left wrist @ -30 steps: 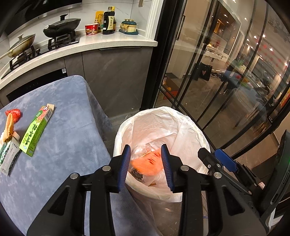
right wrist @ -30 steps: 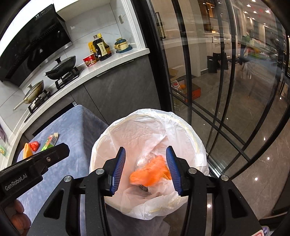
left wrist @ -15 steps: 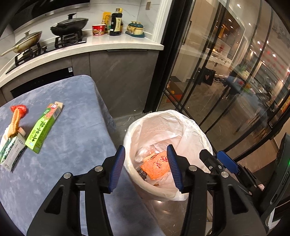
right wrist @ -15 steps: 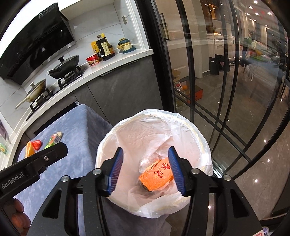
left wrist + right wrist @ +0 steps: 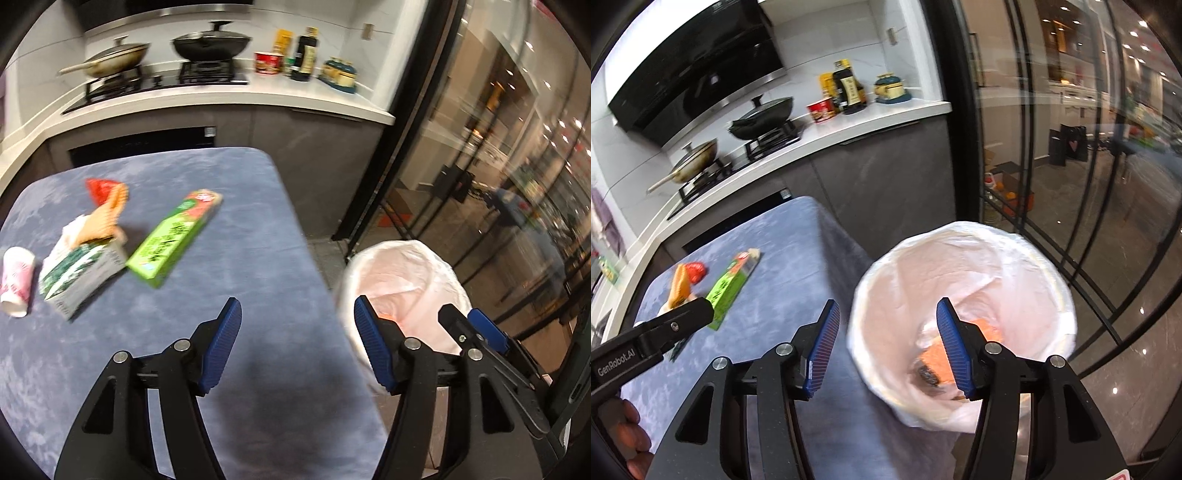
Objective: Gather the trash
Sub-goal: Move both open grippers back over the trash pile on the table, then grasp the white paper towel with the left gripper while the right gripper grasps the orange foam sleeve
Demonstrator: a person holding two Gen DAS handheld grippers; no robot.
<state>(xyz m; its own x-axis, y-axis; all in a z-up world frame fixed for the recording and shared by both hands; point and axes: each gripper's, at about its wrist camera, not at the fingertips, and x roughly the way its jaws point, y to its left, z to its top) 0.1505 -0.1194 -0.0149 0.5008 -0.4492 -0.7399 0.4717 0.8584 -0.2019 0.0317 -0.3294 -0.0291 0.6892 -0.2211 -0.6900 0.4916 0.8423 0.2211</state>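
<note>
A white-lined trash bin (image 5: 964,306) stands on the floor right of the blue table (image 5: 229,280); an orange packet (image 5: 988,334) lies inside. The bin also shows in the left wrist view (image 5: 406,280). On the table lie a green carton (image 5: 173,238), a dark green and white box (image 5: 81,275), a tan wrapper (image 5: 107,216), a red wrapper (image 5: 98,188) and a pink paper cup (image 5: 14,280). My left gripper (image 5: 297,347) is open and empty over the table's right edge. My right gripper (image 5: 886,347) is open and empty over the bin's left rim.
A kitchen counter (image 5: 221,99) with a stove, two pans (image 5: 210,40) and bottles runs behind the table. Glass sliding doors (image 5: 1052,147) stand to the right of the bin. The left gripper's body (image 5: 653,336) crosses the right wrist view.
The orange packet has dropped into the bin. Both grippers opened wider and swung left from over the bin toward the table, bringing the trash on the table more into view.
</note>
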